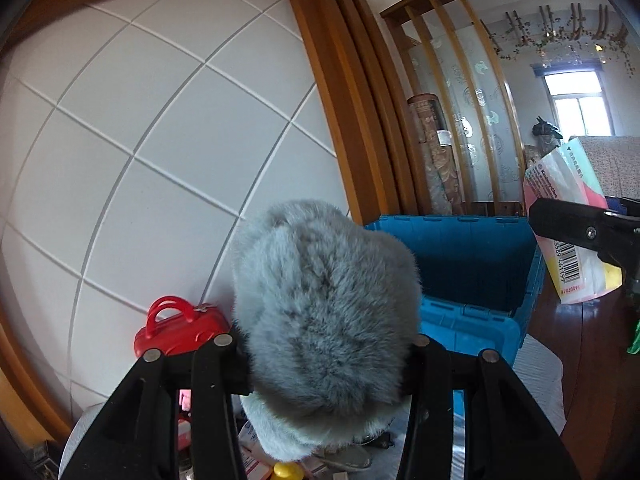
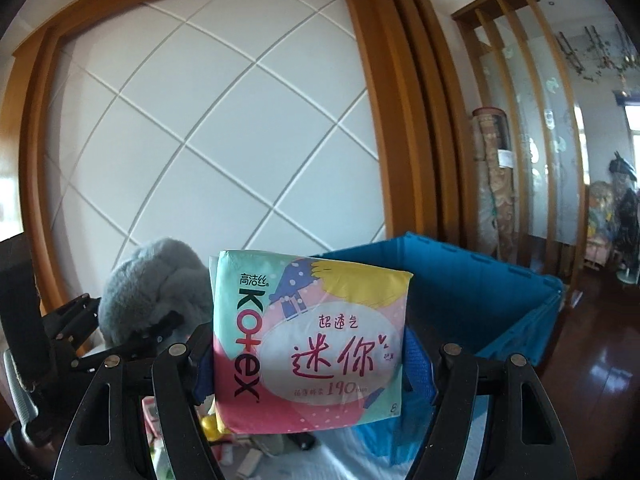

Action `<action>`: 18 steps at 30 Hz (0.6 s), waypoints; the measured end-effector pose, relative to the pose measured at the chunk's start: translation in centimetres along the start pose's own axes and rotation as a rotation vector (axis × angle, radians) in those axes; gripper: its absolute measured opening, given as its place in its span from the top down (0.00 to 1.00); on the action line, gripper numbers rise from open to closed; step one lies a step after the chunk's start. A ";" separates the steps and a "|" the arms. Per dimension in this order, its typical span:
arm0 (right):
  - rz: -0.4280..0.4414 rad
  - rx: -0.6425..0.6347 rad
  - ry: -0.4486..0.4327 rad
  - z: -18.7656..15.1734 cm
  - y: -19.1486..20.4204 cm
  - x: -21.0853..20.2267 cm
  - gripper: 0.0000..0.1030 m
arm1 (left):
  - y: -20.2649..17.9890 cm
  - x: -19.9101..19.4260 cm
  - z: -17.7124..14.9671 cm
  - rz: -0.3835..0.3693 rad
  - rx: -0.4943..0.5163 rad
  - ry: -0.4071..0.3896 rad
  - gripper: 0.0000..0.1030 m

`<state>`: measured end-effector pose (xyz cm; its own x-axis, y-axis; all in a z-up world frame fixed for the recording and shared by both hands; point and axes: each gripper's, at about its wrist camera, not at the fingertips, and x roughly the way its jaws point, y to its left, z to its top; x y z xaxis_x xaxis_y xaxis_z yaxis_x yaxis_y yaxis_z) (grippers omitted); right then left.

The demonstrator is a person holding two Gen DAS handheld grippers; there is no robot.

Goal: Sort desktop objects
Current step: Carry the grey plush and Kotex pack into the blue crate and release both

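My left gripper is shut on a grey fluffy fur item, held up in the air; the same fur item shows at the left of the right wrist view. My right gripper is shut on a pastel Kotex pad packet, lifted upright. That packet and one right finger show at the right edge of the left wrist view. A blue plastic crate stands open just beyond both held things, also seen as the crate behind the packet.
A small red suitcase-shaped case sits left of the fur. Loose small items lie on a pale cloth below the grippers. A white panelled wall with wooden frame is ahead; dark wooden floor lies to the right.
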<state>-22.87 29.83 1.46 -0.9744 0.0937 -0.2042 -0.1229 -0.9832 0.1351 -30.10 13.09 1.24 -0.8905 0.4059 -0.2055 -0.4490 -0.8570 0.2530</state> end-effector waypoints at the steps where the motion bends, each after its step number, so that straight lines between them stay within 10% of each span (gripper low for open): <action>1: -0.008 0.009 -0.003 0.2 -0.9 0.1 0.28 | -0.8 0.6 0.7 -0.008 0.007 -0.006 0.57; 18: -0.092 0.053 0.050 5.7 -16.1 12.0 0.28 | -12.6 15.5 10.3 -0.045 0.057 0.014 0.55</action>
<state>-33.69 47.65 2.38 -0.9481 0.1739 -0.2662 -0.2224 -0.9610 0.1644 -38.96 33.42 4.57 -0.8685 0.4384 -0.2314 -0.4922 -0.8183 0.2969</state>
